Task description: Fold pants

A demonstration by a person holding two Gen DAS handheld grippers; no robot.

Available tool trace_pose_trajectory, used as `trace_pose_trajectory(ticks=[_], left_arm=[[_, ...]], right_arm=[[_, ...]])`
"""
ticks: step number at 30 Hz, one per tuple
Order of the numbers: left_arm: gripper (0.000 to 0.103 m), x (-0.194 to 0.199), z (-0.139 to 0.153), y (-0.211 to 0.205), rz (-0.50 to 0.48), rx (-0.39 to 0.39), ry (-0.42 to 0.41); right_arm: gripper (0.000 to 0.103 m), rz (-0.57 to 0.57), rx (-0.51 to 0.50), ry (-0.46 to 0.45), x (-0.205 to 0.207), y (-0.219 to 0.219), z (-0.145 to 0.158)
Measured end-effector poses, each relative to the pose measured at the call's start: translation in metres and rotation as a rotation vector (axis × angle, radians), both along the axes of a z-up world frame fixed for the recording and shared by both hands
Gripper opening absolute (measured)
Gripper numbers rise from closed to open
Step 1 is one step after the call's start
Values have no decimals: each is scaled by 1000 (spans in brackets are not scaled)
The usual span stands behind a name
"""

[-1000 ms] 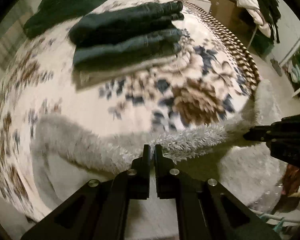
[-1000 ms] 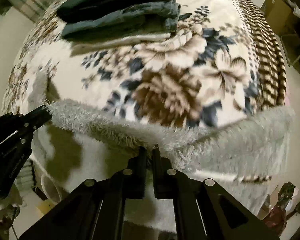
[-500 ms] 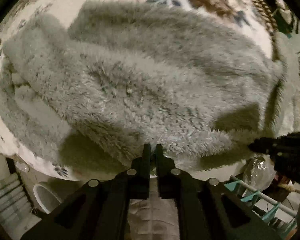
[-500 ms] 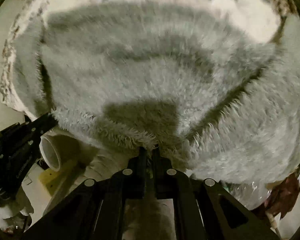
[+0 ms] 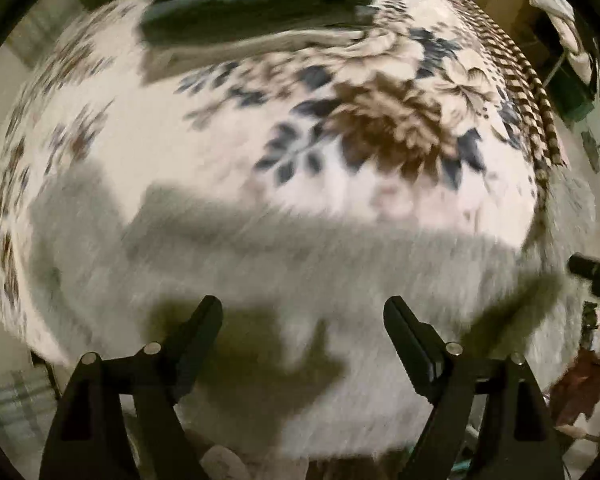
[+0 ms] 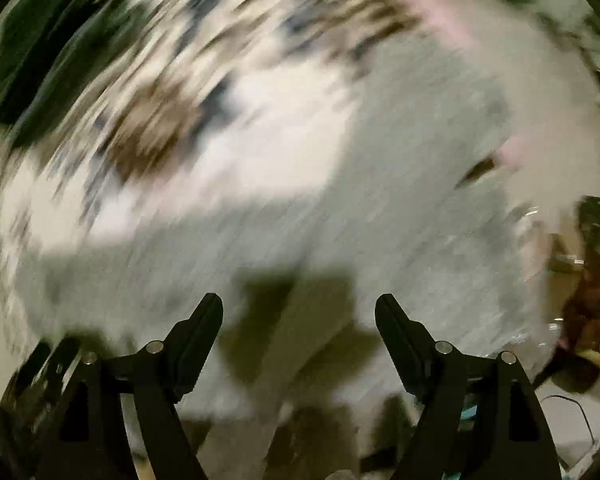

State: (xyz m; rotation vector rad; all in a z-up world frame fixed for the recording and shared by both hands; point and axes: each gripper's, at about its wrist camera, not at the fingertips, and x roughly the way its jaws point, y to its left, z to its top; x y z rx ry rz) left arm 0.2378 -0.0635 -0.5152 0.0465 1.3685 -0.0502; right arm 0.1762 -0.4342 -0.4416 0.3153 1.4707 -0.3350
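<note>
Between the spreading fingers of the left gripper (image 5: pixel 303 310) nothing is caught; they are opening above the fluffy grey pants (image 5: pixel 300 280) spread on the near edge of the bed. Over by the right gripper (image 6: pixel 299 307), same story: fingers parting, empty, the grey pile blurred below. Beyond lies the floral blanket (image 5: pixel 380 120), with a stack of dark folded clothes (image 5: pixel 252 12) at its far side.

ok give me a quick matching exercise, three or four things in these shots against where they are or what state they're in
Things:
1. fluffy grey pants
2. stack of dark folded clothes
3. left gripper
4. floral blanket

Places or states:
a. covers the bed
b. far end of the bed
c. near edge, under the grippers
d. jaws opening, nothing between them

Pairs: 1-c, 2-b, 3-d, 4-a
</note>
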Motion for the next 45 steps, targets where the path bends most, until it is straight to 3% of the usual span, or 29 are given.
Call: trace_pose_trajectory(ticks=[4, 8, 10, 11, 12, 16, 21, 23, 27, 28, 29, 32, 33, 36, 39, 42, 45], left_arm=[[82, 34, -21, -42, -74, 39, -5], [82, 52, -25, -60, -128, 74, -14], [82, 56, -24, -65, -144, 77, -21], [82, 56, -21, -66, -149, 78, -25], [82, 55, -20, -67, -153, 73, -25], [82, 46, -12, -72, -167, 55, -19], [82, 28, -13, -87, -173, 23, 13], [82, 21, -15, -91, -167, 7, 28], [82, 5, -22, -94, -154, 0, 49], [82, 2, -23, -94, -150, -3, 54], [82, -2, -24, -91, -144, -4, 54], [82, -7, -17, -70, -119, -1, 50], [82, -6, -12, -59, -108, 8, 42], [82, 0, 6, -12, -67, 60, 8], [82, 14, 14, 42, -18, 131, -12], [82, 42, 8, 116, 64, 219, 13], [82, 70, -4, 166, 128, 245, 31]], right_arm=[[81, -120, -85, -13, 54, -54, -17], [80, -180, -48, -20, 83, -79, -45], [62, -205, -54, -25, 82, -87, -49], [29, -216, -66, -35, 79, -91, -47], [7, -237, -70, -52, 71, -97, -41], [6, -350, -28, -122, 25, -114, -22], [6, -537, -6, -128, -78, -149, -1], [6, -600, 12, -103, -112, -162, -6], [7, -722, 77, 22, -159, -183, -54], [11, -729, 103, 68, -164, -185, -67], [22, -720, 96, 111, -167, -186, -72], [58, -572, 24, 88, -145, -157, -57], [64, -497, -18, 87, -131, -140, -49], [70, -262, -72, 82, -87, -74, -33], [74, -59, -65, 59, -45, 11, -29], [74, 39, -20, 51, -10, 85, -40], [74, 80, 14, 51, 18, 142, -53]])
